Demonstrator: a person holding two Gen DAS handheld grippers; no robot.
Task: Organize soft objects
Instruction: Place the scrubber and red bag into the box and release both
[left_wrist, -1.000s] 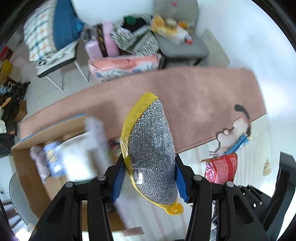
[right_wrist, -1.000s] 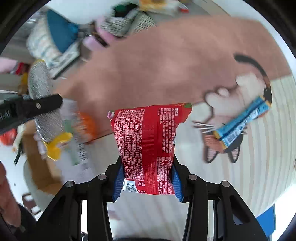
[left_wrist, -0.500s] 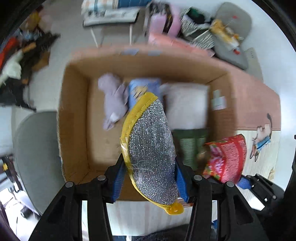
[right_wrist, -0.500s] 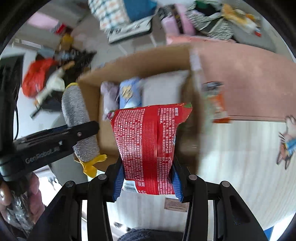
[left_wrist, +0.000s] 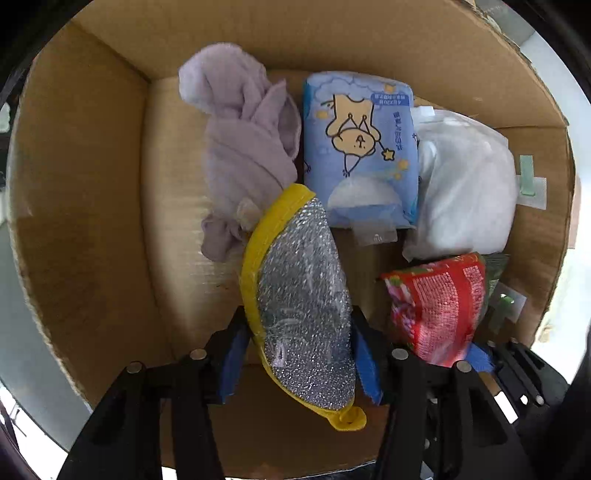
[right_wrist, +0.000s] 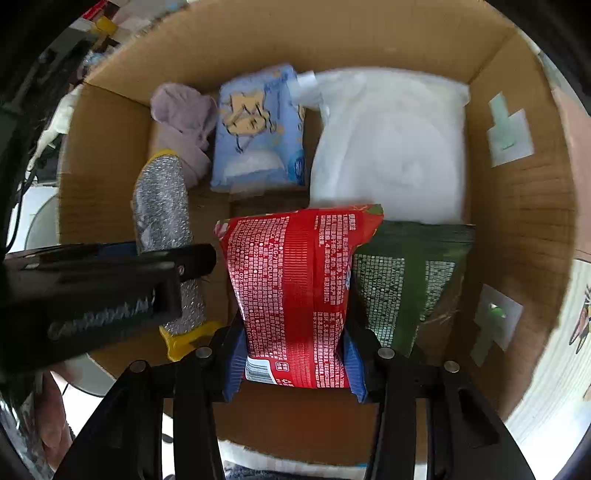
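Note:
My left gripper (left_wrist: 299, 354) is shut on a silver scouring mitt with yellow trim (left_wrist: 301, 295) and holds it inside the cardboard box (left_wrist: 85, 177), near the box's left part. It also shows in the right wrist view (right_wrist: 162, 221). My right gripper (right_wrist: 293, 354) is shut on a red snack packet (right_wrist: 295, 291), held inside the box beside the mitt; the packet shows in the left wrist view (left_wrist: 439, 306).
On the box floor lie a lilac cloth (left_wrist: 243, 147), a blue tissue pack (left_wrist: 360, 147), a white padded bag (right_wrist: 391, 140) and a dark green packet (right_wrist: 406, 280). A patterned floor mat (right_wrist: 576, 332) lies right of the box.
Both grippers have moved from above the pink rug to over the box and then down into it, each still holding its item.

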